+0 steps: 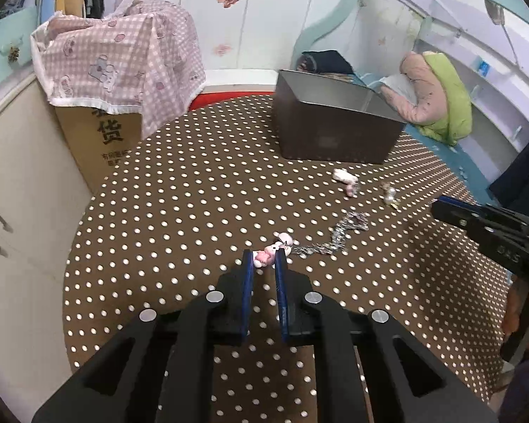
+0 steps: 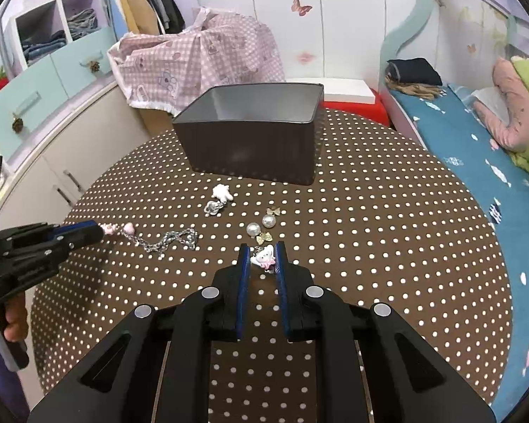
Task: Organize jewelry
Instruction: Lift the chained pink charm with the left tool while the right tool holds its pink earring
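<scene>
Closest to me on the left side are my left tongs (image 1: 264,259), and they're pinched around a little pink bunny charm (image 1: 264,256) that sits at one end of a silver link chain (image 1: 329,241) trailing off to the right across the brown polka-dot surface (image 1: 180,211). I'd guess the charm is hard resin or plastic, light and a bit slick, so holding it across the body makes sense. The chain is limp and will just dangle and swing once it leaves the surface, so I'd lift slow.

Further right, a white bunny charm with a small silver clasp (image 2: 219,200) lies loose just in front of the dark grey rectangular tin box (image 2: 254,141), which is open and looks empty from here. Then there's a pair of round pearl earrings with little gold bows (image 2: 262,227), probably the fiddliest of the lot: round, smooth, likely to roll.

Right tongs (image 2: 262,260) are closed in around a white-and-pink bunny charm (image 2: 263,258), still low on the surface. Whether they're truly clamping it or only bracketing it, I can't say for sure.
</scene>
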